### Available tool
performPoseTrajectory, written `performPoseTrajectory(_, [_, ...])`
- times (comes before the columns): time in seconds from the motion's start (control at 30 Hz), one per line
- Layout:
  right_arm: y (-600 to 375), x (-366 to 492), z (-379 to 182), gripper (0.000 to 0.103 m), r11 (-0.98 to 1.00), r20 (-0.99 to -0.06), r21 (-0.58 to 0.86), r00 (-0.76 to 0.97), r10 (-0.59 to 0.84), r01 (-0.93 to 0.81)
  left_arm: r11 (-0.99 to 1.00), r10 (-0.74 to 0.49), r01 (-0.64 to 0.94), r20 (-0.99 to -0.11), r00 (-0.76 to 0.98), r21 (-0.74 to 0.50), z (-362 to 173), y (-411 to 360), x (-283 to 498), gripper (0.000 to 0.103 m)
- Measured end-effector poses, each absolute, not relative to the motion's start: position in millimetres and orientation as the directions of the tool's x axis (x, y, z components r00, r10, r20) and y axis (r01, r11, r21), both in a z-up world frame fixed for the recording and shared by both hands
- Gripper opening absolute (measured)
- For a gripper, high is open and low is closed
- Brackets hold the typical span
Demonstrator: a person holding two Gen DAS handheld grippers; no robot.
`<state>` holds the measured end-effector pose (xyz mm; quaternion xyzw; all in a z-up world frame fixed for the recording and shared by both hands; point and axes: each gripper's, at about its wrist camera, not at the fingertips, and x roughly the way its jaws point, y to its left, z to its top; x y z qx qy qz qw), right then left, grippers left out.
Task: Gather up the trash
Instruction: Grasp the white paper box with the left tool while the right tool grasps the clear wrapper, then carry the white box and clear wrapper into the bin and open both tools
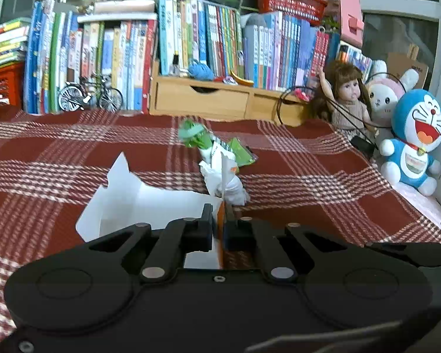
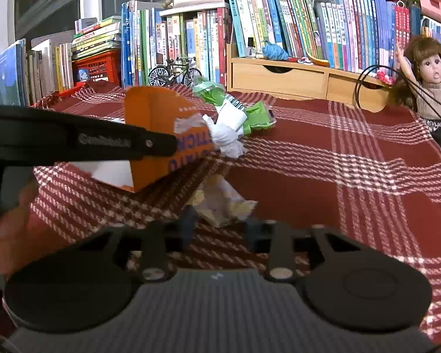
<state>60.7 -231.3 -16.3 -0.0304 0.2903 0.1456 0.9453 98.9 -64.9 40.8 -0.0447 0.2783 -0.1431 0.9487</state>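
Note:
My left gripper (image 1: 219, 220) is shut on the upright wall of an orange carton (image 1: 220, 235) with a white inside (image 1: 138, 209). From the right wrist view this carton (image 2: 153, 117) tilts above the red plaid cloth, with the left gripper (image 2: 173, 144) clamped on its side. Just past it lie a white crumpled tissue (image 1: 226, 182) (image 2: 226, 138) and green wrappers (image 1: 241, 153) (image 2: 258, 114). My right gripper (image 2: 220, 226) sits low on the cloth, its fingers closed against both sides of a crumpled pale yellowish wrapper (image 2: 223, 203).
The red plaid cloth (image 2: 338, 176) covers the whole surface. Along the back stand rows of books (image 1: 117, 58), a wooden drawer shelf (image 1: 203, 97) and a model bicycle (image 1: 88, 94). A doll (image 1: 347, 94) and plush toys (image 1: 417, 135) sit at the right. A hand (image 2: 3, 229) shows at left.

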Motion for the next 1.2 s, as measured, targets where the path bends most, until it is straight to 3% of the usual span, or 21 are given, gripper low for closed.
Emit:
performPoseTrajectory(0.03, [-231, 60, -16, 0.025, 0.957, -0.553, 0.027, 0.793, 0.255, -0.289, 0.956, -0.293, 0.244, -0.512, 0.807, -0.163, 43, -63, 97, 0.006])
performPoseTrajectory(0.23, [-238, 53, -12, 0.021, 0.962, -0.523, 0.053, 0.813, 0.255, -0.267, 0.962, -0.273, 0.235, -0.477, 0.836, -0.138, 55, -50, 78, 0.006])
performPoseTrajectory(0.87, [-242, -26, 10, 0.02, 0.939, -0.474, 0.077, 0.816, 0.331, -0.335, 0.947, -0.322, 0.296, -0.404, 0.856, -0.125, 85, -18, -33, 0.006])
performPoseTrajectory(1.2, [-239, -91, 6, 0.02, 0.923, -0.493, 0.079, 0.79, 0.364, -0.376, 0.945, -0.322, 0.313, -0.418, 0.85, -0.091, 78, -3, -123, 0.006])
